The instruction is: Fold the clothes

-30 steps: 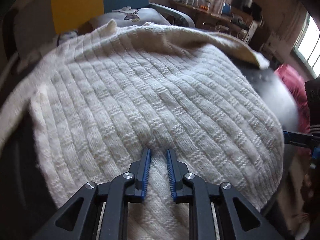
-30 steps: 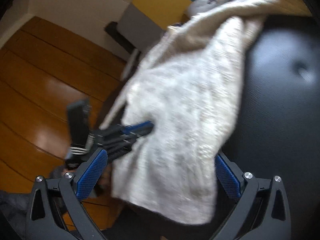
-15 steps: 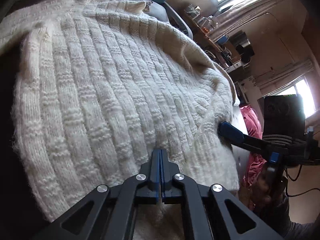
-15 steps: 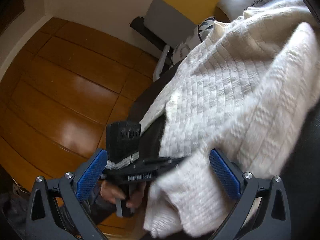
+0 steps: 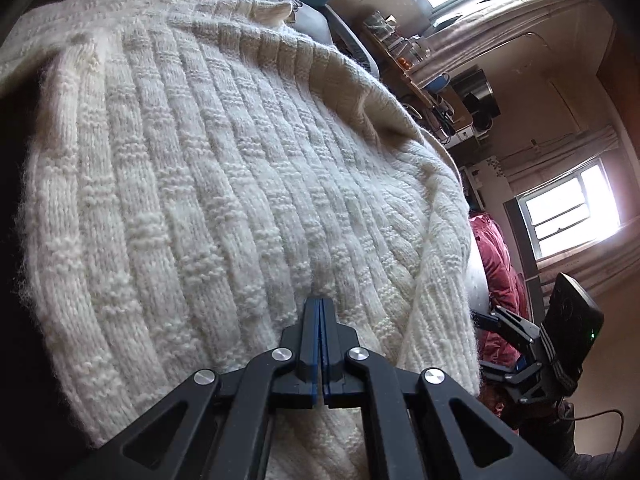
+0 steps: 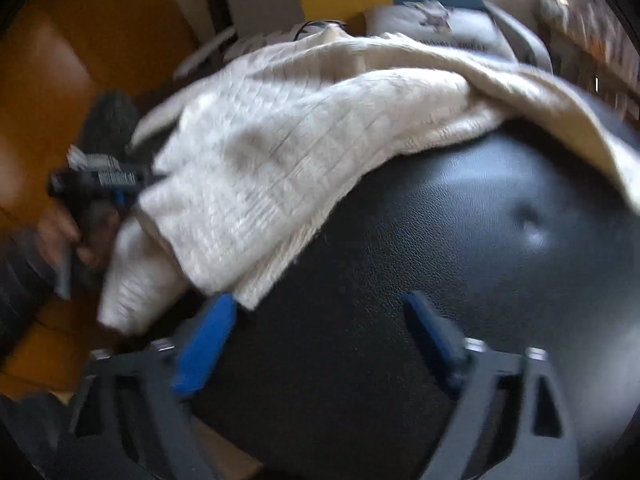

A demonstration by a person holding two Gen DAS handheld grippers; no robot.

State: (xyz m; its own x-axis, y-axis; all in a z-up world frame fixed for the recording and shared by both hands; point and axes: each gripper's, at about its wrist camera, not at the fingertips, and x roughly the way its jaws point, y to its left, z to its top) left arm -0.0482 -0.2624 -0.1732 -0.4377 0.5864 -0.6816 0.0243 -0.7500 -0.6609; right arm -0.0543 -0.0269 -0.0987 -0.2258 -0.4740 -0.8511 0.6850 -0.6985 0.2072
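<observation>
Up close, left wrist: left gripper (image 5: 321, 304) pinching near hem of thick, soft sweater (image 5: 224, 184), likely heavy and floppy. Then right wrist: right gripper (image 6: 316, 322) spread, empty, over black cushion (image 6: 460, 248); sweater draped far left; best taken by its edges

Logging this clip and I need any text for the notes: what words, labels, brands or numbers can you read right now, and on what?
None can be read.
Sticker on the left gripper body, seen from the right wrist: light label with dark print, too blurred by motion.
Printed pillow behind the cream sweater: a picture and a dark line beneath it, too blurred.
Shelf items by the window: too small.
</observation>
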